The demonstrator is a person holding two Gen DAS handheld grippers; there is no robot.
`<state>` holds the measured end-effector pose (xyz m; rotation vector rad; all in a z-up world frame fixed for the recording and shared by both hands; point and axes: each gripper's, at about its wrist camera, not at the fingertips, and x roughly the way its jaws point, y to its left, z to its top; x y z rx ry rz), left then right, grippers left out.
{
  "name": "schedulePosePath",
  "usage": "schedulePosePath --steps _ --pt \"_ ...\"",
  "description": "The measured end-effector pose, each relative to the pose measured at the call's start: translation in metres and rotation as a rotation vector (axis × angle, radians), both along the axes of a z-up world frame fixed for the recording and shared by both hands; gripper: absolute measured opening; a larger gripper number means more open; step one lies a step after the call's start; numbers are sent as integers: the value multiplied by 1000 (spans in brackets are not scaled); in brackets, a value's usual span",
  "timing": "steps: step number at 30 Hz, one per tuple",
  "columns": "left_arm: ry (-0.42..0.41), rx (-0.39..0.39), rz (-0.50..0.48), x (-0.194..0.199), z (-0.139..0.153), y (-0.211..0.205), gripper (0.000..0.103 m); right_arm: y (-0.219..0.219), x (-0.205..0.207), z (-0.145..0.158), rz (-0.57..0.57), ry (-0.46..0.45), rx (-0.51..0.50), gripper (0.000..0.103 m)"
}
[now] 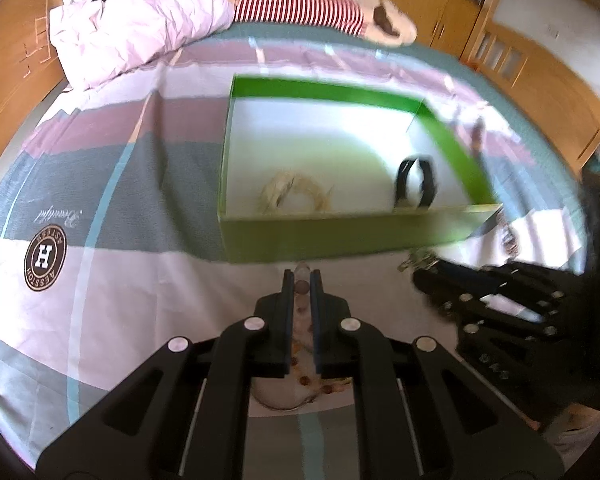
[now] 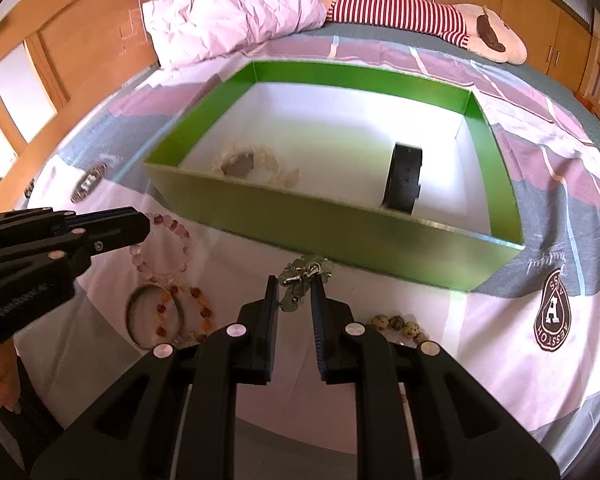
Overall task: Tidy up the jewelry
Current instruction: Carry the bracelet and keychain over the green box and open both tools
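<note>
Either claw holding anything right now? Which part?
Left claw is shut on the pale pink bead bracelet, pinching a few beads. Right claw straddles the green charm piece, open, not gripping.

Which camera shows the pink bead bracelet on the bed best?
The right wrist view: the pink bead bracelet lies in the open, its loop nearly whole. In the left wrist view, only a few beads show between the left gripper's fingers.

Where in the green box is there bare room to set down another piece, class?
The box floor is bare across its far half and between the pale bracelet and the black band. Crowded: the bedspread before the box, where bead bracelets, a metal ring and both tools sit.
</note>
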<state>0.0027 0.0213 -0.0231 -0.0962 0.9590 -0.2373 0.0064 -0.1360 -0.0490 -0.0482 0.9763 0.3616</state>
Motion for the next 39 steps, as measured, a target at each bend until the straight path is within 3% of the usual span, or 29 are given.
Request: schedulePosePath --steps 7,14,19,26,28,29,34,39 --pt "-82 -151 -8 5 54 15 7 -24 -2 43 -42 -101 120 16" --pt "-81 -192 10 52 52 17 7 -44 42 48 -109 -128 146 16" --pt "-64 -165 30 75 28 12 7 -47 70 23 -127 -65 138 16" --pt "-38 -177 -12 82 13 -5 8 -27 70 12 -68 -35 116 17" --pt "-31 -167 -11 80 9 -9 13 -28 69 12 -76 -42 114 32" --pt "-21 -165 -12 79 7 -10 17 -32 66 15 -90 -48 129 48" --pt "-1 -145 -16 59 12 -5 20 -56 40 36 -121 -52 181 50" --pt "61 -66 -119 20 4 -7 33 -71 8 22 -106 25 50 50"
